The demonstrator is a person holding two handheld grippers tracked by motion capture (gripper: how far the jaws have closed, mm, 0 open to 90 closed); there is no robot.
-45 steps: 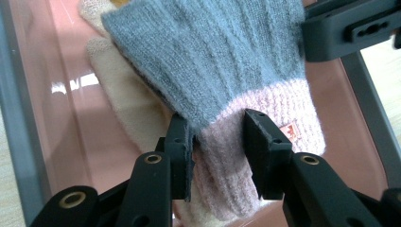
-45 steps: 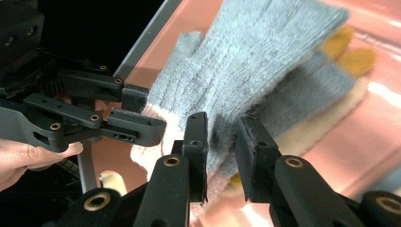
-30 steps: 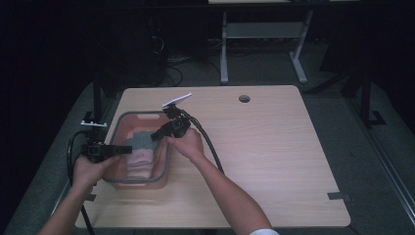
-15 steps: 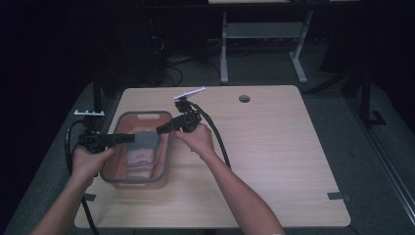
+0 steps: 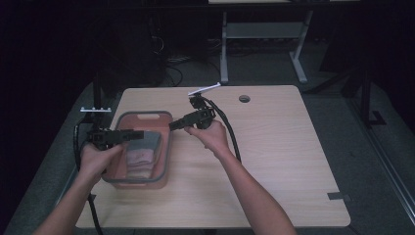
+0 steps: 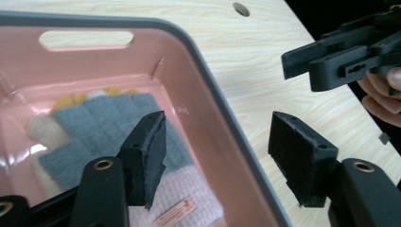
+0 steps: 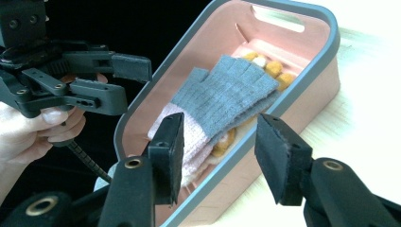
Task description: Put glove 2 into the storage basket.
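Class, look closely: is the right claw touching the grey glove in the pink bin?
Apart. In the right gripper view, the right claw stands open, with the grey glove lying farther off inside the pink bin.

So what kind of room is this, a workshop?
Probably a lab or recording room: a plain wooden table under bright light amid darkness, cables on the floor behind, and a bare metal desk frame.

Dim lab: desks (image 5: 274, 147), floor cables (image 5: 176, 61)

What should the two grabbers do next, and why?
Probably lift both away from the pink bin. The gloves lie inside it, and the left gripper and right gripper have just been opening, with nothing pinched between their pads.
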